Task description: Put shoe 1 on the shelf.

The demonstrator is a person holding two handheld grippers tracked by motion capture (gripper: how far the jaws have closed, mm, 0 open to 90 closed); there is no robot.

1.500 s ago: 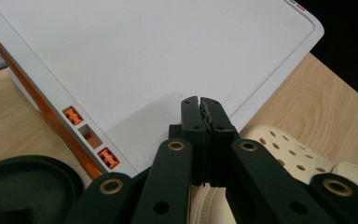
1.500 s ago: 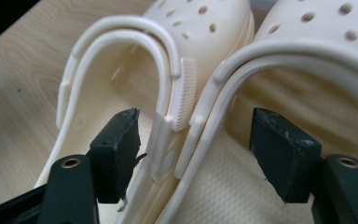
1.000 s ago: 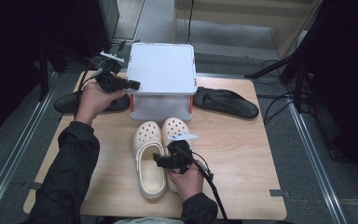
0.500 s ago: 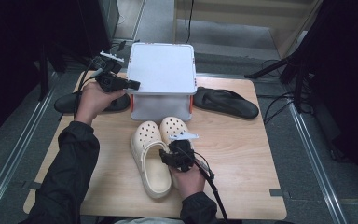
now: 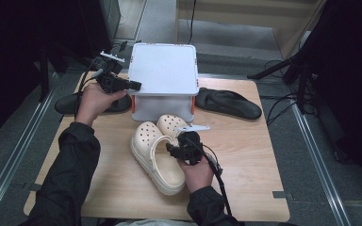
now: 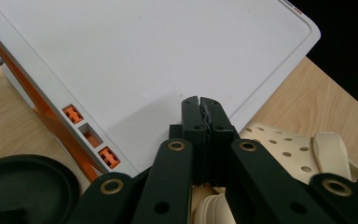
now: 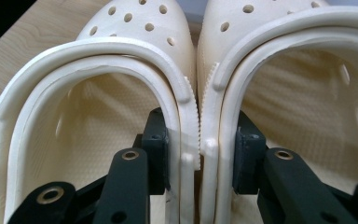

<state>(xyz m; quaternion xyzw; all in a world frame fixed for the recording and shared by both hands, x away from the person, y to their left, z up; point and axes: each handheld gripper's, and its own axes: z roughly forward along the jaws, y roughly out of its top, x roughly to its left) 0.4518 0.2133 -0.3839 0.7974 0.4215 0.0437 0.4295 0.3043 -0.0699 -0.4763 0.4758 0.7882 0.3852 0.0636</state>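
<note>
Nearest to the person, the right claw [image 5: 175,151] pinches the pair of cream clogs [image 5: 156,151] together: in the right gripper view one jaw sits inside each shoe and the two inner side walls [image 7: 196,140] are pressed between them. The clogs lie side by side on the wooden surface [image 5: 245,160], toes pointing toward the white box [image 5: 164,70] and close to its front wall. Farther away, the left claw [image 5: 136,85] hovers at the left edge of the box lid [image 6: 158,60], its jaws pressed together and holding nothing. Black sandals lie at both sides of the box, one at left [image 5: 70,103] and one at right [image 5: 229,102]. I judge the step in hand is gripping the clogs as a pair; the next move probably calls for opening the lid, so the clogs can be lifted inside.
</note>
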